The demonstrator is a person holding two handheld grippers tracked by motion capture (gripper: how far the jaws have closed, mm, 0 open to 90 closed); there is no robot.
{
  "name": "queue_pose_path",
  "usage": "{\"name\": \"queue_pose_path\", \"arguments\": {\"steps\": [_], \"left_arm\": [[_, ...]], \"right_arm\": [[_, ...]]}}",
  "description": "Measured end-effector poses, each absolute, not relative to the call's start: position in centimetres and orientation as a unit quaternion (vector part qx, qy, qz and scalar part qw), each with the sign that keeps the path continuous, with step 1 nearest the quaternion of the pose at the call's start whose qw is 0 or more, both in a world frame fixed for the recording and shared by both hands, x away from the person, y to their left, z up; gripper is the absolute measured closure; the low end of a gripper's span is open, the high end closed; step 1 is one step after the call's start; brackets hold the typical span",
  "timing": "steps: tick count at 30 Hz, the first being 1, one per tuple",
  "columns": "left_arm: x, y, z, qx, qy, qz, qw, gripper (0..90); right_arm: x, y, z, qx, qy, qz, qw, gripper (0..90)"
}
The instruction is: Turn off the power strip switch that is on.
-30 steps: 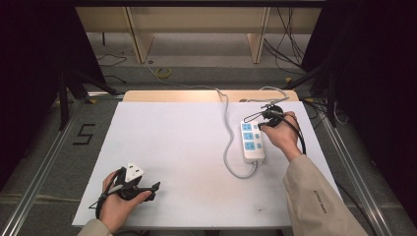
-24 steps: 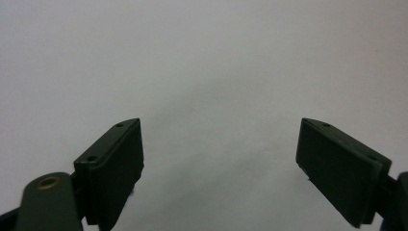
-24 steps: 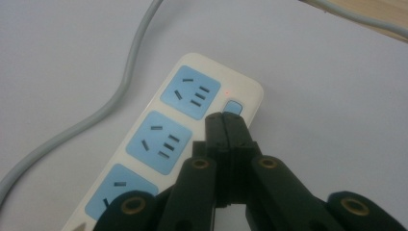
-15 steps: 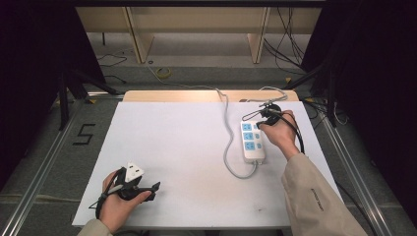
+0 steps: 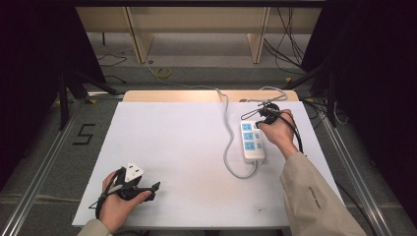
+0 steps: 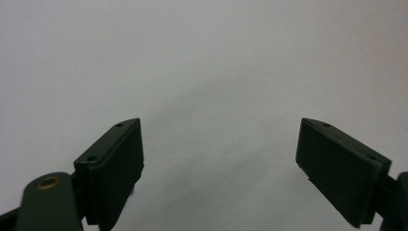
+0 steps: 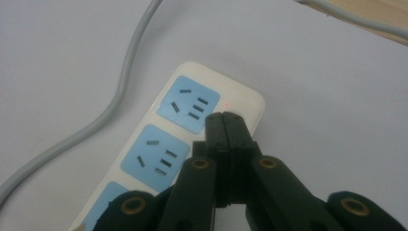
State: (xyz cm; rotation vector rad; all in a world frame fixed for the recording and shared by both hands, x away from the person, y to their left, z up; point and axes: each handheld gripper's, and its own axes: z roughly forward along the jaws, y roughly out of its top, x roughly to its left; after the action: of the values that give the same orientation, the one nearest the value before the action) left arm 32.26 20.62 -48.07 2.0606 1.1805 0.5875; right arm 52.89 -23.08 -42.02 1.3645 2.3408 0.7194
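Note:
A white power strip [image 5: 253, 151] with three blue sockets lies at the right of the white table [image 5: 187, 147]. Its grey cable [image 5: 226, 129] loops off its near end and runs to the far edge. My right gripper [image 5: 257, 125] is shut. In the right gripper view the joined tips of my right gripper [image 7: 225, 120] rest on the round switch at the power strip's [image 7: 161, 159] far end, beside a small red light [image 7: 226, 102]. My left gripper [image 5: 150, 189] lies in a hand at the front left, open. In the left gripper view my left gripper [image 6: 221, 163] has only bare table between its jaws.
A wooden strip [image 5: 172, 96] borders the table's far edge. A second cable [image 7: 356, 19] lies along it. Metal rails [image 5: 44, 162] run along both sides of the table. Loose cables and shelf legs [image 5: 137, 39] stand on the floor beyond.

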Motion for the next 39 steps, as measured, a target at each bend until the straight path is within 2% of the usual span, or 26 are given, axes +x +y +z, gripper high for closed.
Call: {"name": "queue_pose_path", "arguments": {"steps": [39], "left_arm": [[32.3, 20.6, -48.1, 0.792, 0.454, 0.225, 0.341, 16.7]], "right_arm": [[54.2, -23.1, -42.8, 0.492, 0.820, 0.242, 0.165, 90.0]]}}
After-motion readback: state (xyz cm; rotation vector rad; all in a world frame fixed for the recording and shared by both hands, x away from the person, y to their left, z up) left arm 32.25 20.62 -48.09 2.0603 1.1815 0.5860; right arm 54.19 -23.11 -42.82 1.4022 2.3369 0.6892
